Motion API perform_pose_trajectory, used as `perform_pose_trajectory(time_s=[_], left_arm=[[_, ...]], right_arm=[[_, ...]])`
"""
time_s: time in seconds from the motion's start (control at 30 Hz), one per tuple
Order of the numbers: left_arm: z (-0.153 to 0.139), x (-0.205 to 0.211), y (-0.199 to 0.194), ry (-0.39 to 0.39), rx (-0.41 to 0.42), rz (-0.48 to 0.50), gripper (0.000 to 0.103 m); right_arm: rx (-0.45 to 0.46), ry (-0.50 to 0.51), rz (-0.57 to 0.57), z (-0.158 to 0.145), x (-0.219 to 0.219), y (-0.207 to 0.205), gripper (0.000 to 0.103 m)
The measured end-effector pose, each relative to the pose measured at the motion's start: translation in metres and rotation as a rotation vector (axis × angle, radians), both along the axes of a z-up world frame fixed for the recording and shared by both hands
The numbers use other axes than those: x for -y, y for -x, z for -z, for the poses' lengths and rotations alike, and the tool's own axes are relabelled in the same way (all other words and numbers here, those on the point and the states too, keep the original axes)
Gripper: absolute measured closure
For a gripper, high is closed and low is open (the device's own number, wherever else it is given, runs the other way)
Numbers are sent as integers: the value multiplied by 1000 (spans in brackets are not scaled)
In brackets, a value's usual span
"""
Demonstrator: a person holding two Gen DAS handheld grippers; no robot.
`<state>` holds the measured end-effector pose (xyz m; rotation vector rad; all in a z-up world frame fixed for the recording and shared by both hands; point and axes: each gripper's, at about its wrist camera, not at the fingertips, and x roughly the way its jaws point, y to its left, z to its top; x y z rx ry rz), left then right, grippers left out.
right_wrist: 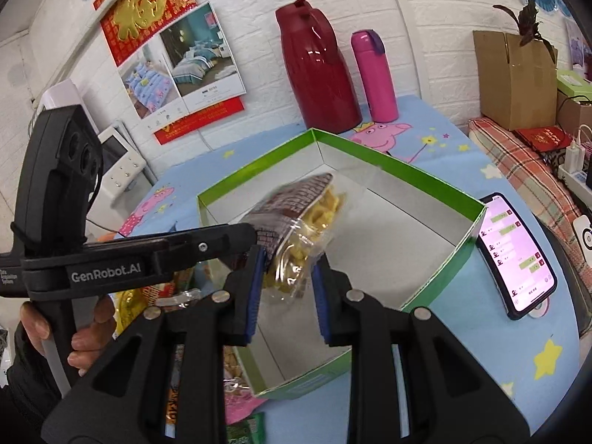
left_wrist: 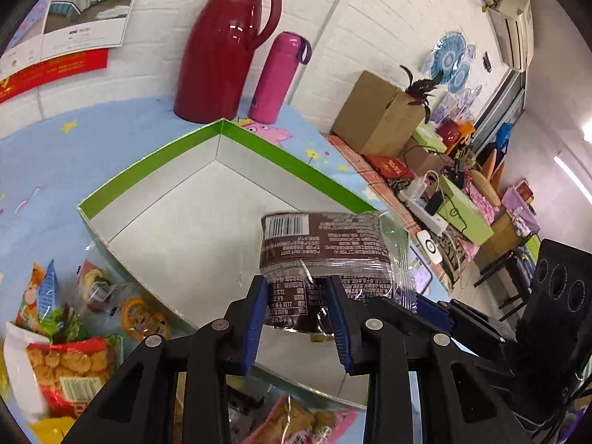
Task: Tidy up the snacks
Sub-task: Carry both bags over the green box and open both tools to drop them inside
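We hold one brown plastic snack packet with a clear end (left_wrist: 325, 255) in the air above the empty green-rimmed white cardboard box (left_wrist: 281, 155). The left gripper (left_wrist: 298, 296) pinches its near end between the blue pads. In the right view the right gripper (right_wrist: 286, 270) also closes around the clear, crinkled end, though the contact is blurred. The box lies directly below and ahead of both tools. The packet's long axis points away from us toward the far box corner, with the barcode end farthest. We judge a short lowering suffices.
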<state>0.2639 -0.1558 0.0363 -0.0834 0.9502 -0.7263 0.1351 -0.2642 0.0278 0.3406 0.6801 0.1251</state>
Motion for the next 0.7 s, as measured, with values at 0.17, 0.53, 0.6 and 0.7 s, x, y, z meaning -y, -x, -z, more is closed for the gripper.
perform_pose_trajectory(time_s=[0.17,0.53,0.6,0.7], left_arm=[[17,5,-7,-40,-1,-13,70],[-4,-40,18,-47,100,-192,5],[-13,-49,29,-52,129,-203,4],[-25,-66,49,-50,160,-206,4]], right_arm=[[-57,38,0,18,-1,-11,73],[71,207,47,-22,-14,36,14],[93,187,39,-32,-18,50,8],[125,178,16,-44,-29,71,5]])
